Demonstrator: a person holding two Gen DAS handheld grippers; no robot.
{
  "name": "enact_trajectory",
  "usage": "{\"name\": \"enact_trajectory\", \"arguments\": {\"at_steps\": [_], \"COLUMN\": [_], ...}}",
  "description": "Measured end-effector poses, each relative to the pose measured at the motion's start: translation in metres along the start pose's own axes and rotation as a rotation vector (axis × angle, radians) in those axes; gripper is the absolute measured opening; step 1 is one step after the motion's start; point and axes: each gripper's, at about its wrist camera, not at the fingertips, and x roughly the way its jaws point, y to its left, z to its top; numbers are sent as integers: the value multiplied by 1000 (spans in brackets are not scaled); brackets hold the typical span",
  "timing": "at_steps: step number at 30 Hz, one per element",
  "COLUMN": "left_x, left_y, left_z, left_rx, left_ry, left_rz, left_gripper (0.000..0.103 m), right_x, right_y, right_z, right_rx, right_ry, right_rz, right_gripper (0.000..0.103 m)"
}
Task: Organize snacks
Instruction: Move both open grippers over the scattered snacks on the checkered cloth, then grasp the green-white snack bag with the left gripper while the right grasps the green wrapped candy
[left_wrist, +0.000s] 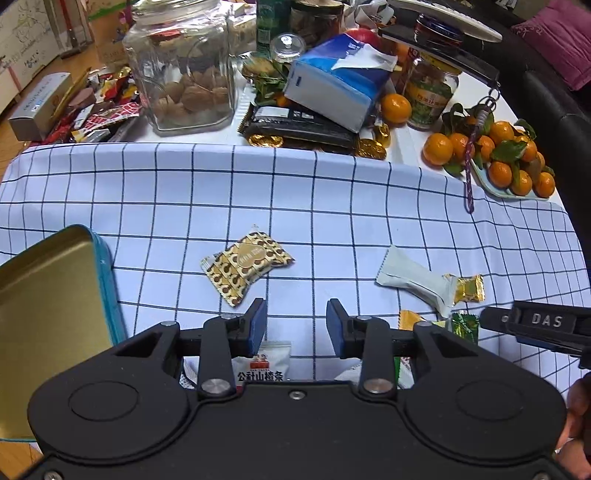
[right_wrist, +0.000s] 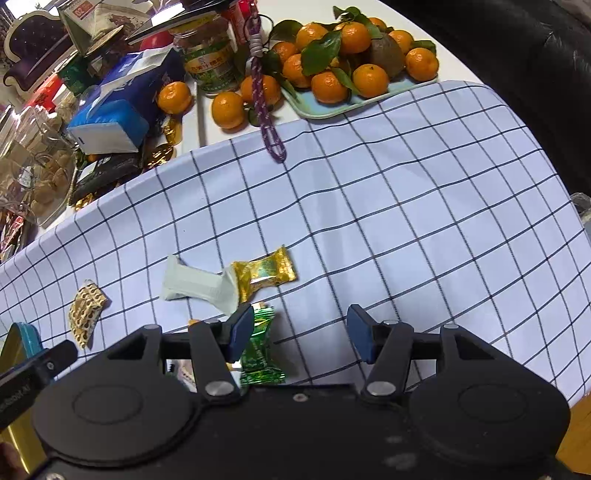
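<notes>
Both grippers are pointed down at the checked cloth (left_wrist: 295, 192) with loose snacks scattered around. The right gripper (right_wrist: 299, 334) has its jaws partway open and nothing gripped; the green candy (right_wrist: 260, 350) sits just inside its left-hand finger, half tucked under it, with the gold candy (right_wrist: 267, 271) and the white packet (right_wrist: 199, 286) just ahead and to the left. The left gripper (left_wrist: 295, 326) is also open and empty, with a red-and-white packet (left_wrist: 267, 363) below its fingers and the brown patterned packet (left_wrist: 245, 264) ahead and a bit left. The gold-lined tin (left_wrist: 48, 314) is off to its left (presumably where the snacks end up).

My worry: the green candy is off-centre in the right jaws, so closing here could just pinch a wrapper tail or shove it sideways. Crinkly wrappers slip easily. Also the two grippers are close together, so they could bump.
</notes>
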Motion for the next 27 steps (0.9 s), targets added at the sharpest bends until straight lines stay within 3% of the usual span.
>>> {"name": "enact_trajectory", "arguments": {"at_steps": [9, 19, 21, 27], "left_x": [3, 10, 11, 14], "left_y": [-1, -12, -15, -25], "left_z": [0, -6, -9, -16], "left_rx": [9, 64, 86, 146], "left_ry": [50, 79, 85, 99], "left_rz": [-70, -89, -90, -110], "left_gripper": [44, 44, 44, 44], "right_x": [13, 21, 23, 27], "right_y": [13, 18, 19, 18], "right_z": [-5, -5, -6, -7], "right_rx": [-22, -41, -49, -49], "right_ry": [48, 80, 86, 129], "right_rz": [-3, -18, -21, -16], "right_gripper": [59, 58, 55, 30]}}
